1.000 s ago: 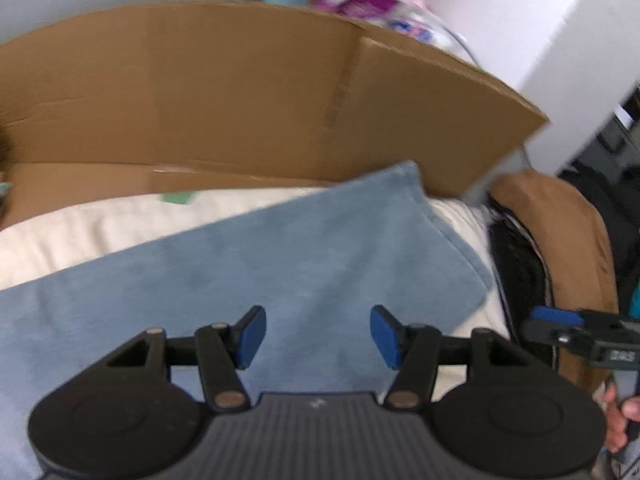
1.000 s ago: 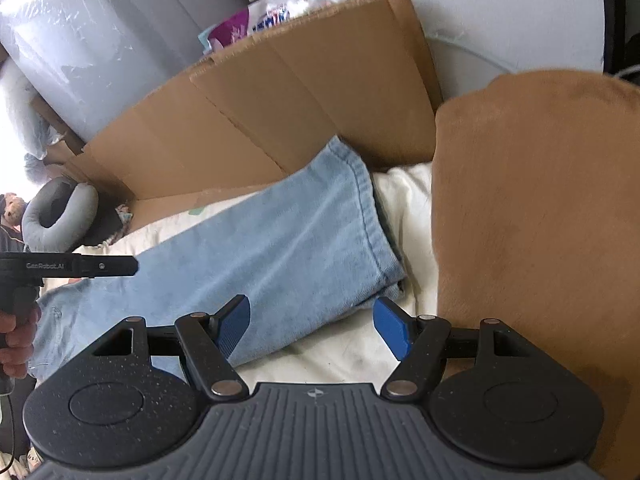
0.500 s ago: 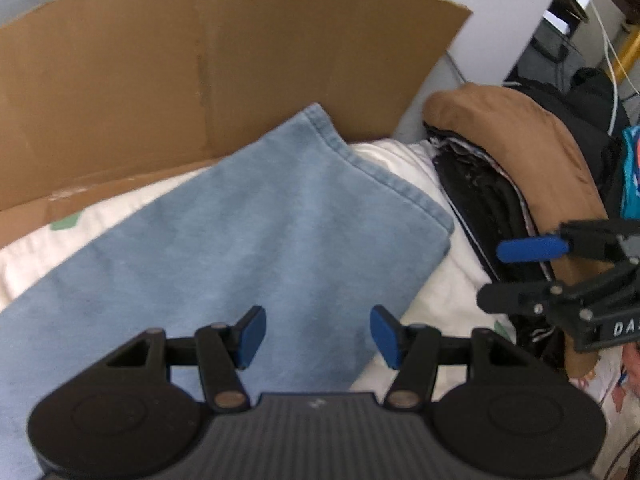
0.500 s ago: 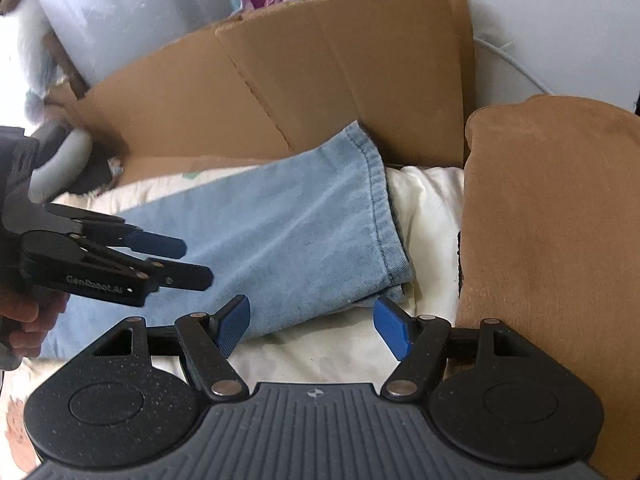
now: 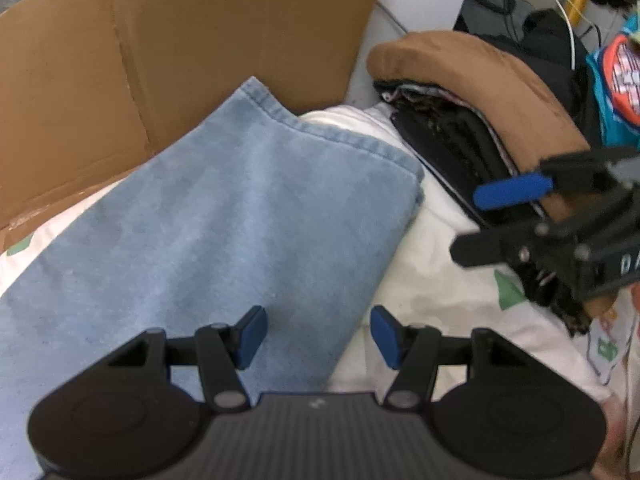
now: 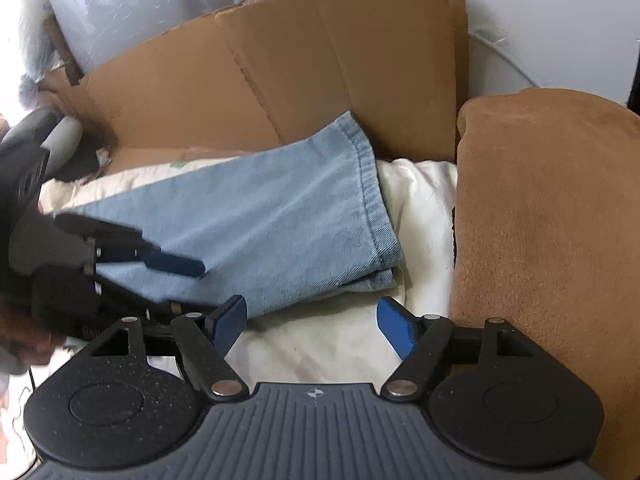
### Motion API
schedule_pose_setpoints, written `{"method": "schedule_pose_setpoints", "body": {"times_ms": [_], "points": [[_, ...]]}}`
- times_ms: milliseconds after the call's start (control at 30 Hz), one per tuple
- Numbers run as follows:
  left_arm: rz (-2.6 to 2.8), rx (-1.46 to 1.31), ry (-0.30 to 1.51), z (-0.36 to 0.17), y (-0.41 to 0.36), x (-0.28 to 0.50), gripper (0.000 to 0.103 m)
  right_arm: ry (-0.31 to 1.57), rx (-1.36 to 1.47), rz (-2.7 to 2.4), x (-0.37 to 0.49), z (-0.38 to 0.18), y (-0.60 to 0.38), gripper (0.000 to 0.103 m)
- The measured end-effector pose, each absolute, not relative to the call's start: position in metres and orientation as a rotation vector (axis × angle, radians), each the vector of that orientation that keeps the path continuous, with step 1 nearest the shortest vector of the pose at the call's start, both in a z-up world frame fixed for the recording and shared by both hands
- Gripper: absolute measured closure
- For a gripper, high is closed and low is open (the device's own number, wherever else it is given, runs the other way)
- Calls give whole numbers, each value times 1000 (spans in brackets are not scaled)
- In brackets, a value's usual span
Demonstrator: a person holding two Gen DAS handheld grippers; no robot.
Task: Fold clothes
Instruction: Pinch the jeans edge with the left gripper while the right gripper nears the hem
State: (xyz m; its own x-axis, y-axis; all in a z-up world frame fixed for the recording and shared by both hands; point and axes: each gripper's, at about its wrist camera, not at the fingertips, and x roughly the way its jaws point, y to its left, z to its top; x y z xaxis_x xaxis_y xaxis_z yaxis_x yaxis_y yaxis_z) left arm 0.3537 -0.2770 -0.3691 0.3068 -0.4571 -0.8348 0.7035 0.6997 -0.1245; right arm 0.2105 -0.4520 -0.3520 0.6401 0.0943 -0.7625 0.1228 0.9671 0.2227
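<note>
Light blue jeans [image 5: 224, 220] lie flat on a cream sheet [image 5: 432, 292], leg hems toward the cardboard; they also show in the right wrist view [image 6: 260, 216]. My left gripper [image 5: 318, 334] is open and empty, hovering over the jeans' near edge; it also shows at the left of the right wrist view [image 6: 160, 276]. My right gripper [image 6: 312, 322] is open and empty above the sheet just short of the hem corner; it also shows at the right of the left wrist view [image 5: 492, 220].
A folded pile topped by a brown garment [image 6: 548, 220] sits right of the jeans, also in the left wrist view [image 5: 480, 76]. A cardboard wall [image 5: 180, 52] stands behind. Dark bags and cables [image 5: 536, 28] lie at far right.
Both grippers have moved toward the hem end of the jeans and closer to each other. The left view has swung right, showing more of the brown pile. Jaws stay open.
</note>
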Motion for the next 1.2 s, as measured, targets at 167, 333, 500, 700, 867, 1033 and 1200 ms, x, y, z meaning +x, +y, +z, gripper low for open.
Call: {"method": "schedule_pose_setpoints", "body": {"times_ms": [167, 333, 500, 700, 867, 1033, 1200], "points": [[-753, 380, 947, -386, -284, 339, 27, 865, 254, -14, 211, -354, -447, 24], [-730, 494, 867, -396, -286, 326, 28, 861, 251, -15, 213, -356, -446, 24], [-716, 520, 810, -388, -283, 327, 37, 864, 233, -5, 214, -358, -442, 24], [-716, 451, 768, -372, -274, 330, 46, 865, 226, 20, 213, -360, -439, 24], [-764, 393, 763, -366, -270, 332, 76, 877, 228, 70, 219, -365, -435, 25], [-799, 295, 807, -360, -265, 341, 97, 881, 214, 64, 232, -373, -434, 26], [-791, 200, 825, -349, -255, 350, 100, 872, 188, 65, 247, -376, -431, 30]]}}
